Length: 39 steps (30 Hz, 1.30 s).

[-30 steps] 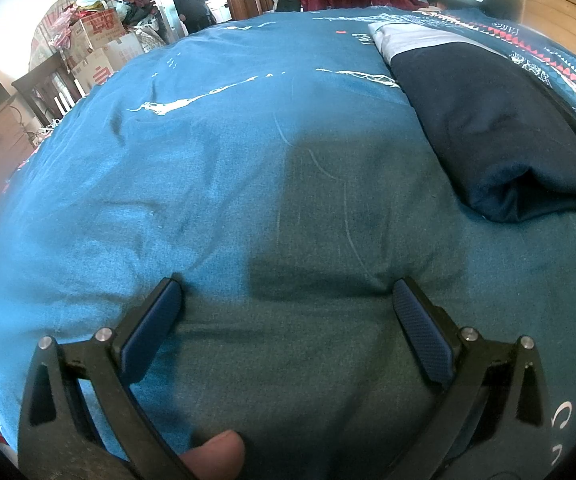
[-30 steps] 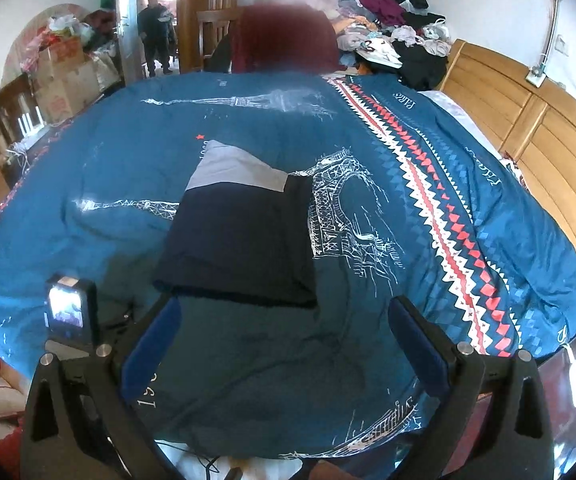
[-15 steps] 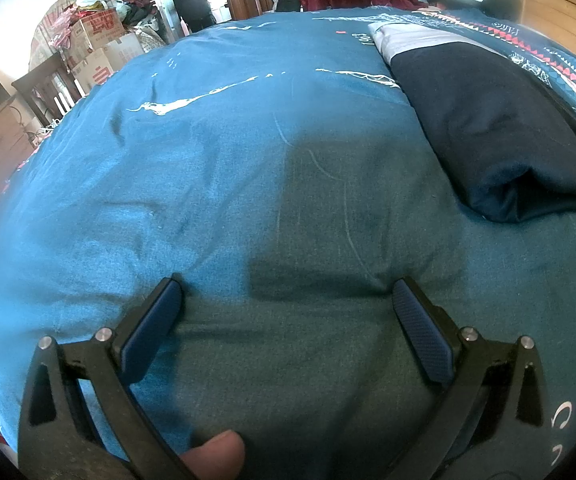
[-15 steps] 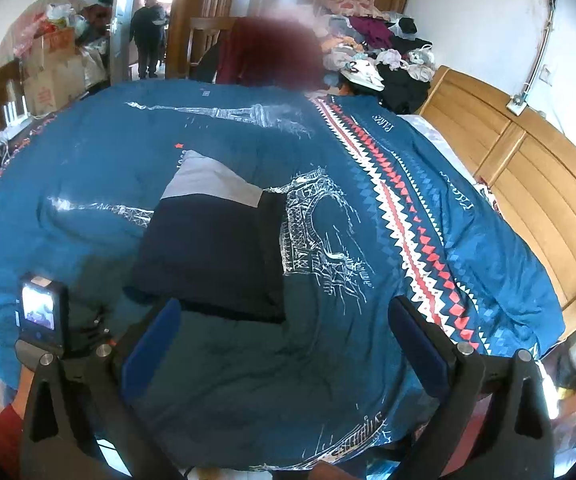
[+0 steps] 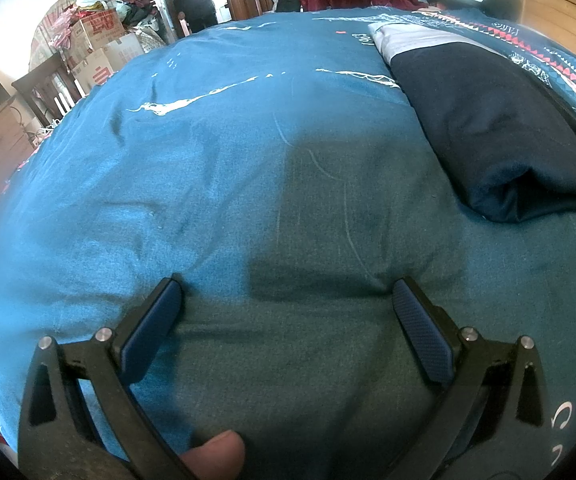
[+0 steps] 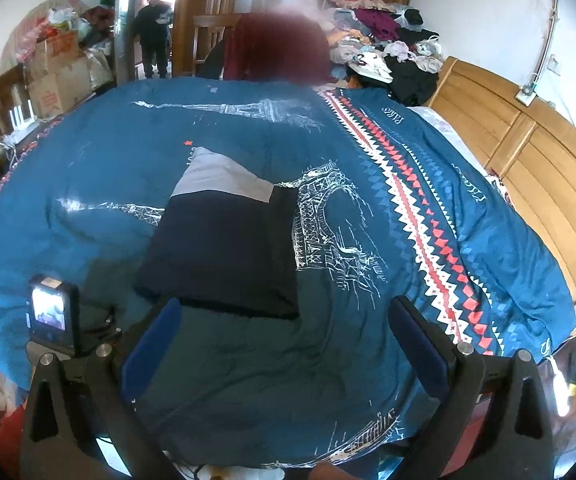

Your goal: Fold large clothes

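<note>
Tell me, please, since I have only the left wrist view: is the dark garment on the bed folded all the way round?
Observer: Yes. In the right wrist view the navy garment lies as a compact rectangle, with its grey band at the far end.
Operator: Thank you. Is the right gripper holding anything?
Observer: No. The right gripper is open and empty, over the near part of the quilt.
Operator: Is any other clothing in sight?
Observer: A pile of loose clothes is heaped beyond the bed's far right corner.
</note>
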Tool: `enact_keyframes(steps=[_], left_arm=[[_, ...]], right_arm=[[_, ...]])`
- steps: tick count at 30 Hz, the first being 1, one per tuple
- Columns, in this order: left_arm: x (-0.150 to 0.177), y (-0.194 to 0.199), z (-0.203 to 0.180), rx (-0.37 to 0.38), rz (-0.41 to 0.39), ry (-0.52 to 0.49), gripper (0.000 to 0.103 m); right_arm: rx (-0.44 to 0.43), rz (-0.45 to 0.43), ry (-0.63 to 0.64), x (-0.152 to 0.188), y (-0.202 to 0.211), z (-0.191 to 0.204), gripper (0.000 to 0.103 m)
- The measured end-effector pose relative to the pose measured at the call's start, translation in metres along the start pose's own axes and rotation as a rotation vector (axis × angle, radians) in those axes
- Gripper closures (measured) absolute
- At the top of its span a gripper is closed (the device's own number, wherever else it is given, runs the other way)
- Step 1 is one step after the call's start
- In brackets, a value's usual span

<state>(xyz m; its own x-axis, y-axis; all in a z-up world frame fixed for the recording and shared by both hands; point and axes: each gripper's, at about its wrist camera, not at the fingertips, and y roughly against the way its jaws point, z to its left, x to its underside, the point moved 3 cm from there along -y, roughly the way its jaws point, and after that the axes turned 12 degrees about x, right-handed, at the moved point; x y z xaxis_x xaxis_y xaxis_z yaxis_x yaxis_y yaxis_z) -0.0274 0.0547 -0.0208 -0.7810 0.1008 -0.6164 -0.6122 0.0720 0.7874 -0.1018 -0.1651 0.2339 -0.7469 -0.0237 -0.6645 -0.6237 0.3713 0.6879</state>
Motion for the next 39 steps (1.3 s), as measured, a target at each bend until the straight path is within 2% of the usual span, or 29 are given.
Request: enact_keyframes(steps=[8,19,23,27,32,39], left_arm=[[0.0,0.0,0.0,0.0,0.0,0.0,0.0],[0.0,0.0,0.0,0.0,-0.001,-0.001,0.0],[-0.001,0.001,0.0,0.0,-0.002,-0.002,0.0],[-0.002,0.002,-0.001,-0.003,-0.002,-0.004,0.0],[-0.002,0.002,-0.002,-0.008,-0.003,-0.007,0.0],[-0.002,0.0,-0.002,-0.016,-0.004,-0.013,0.0]], right_arm=[[-0.035,0.027,-0.012,0.003,-0.005,0.002,0.0],[-0.045,0.019,-0.016,0.008,-0.009,0.006,0.0],[-0.063,0.004,-0.027,0.023,-0.051,0.018,0.0],[-0.111,0.076,-0.019,0.067,-0.126,0.048,0.0],[-0.122,0.189,0.014,0.119,-0.19,0.074,0.0],[-0.136,0.204,-0.006,0.149,-0.218,0.076,0.0]])
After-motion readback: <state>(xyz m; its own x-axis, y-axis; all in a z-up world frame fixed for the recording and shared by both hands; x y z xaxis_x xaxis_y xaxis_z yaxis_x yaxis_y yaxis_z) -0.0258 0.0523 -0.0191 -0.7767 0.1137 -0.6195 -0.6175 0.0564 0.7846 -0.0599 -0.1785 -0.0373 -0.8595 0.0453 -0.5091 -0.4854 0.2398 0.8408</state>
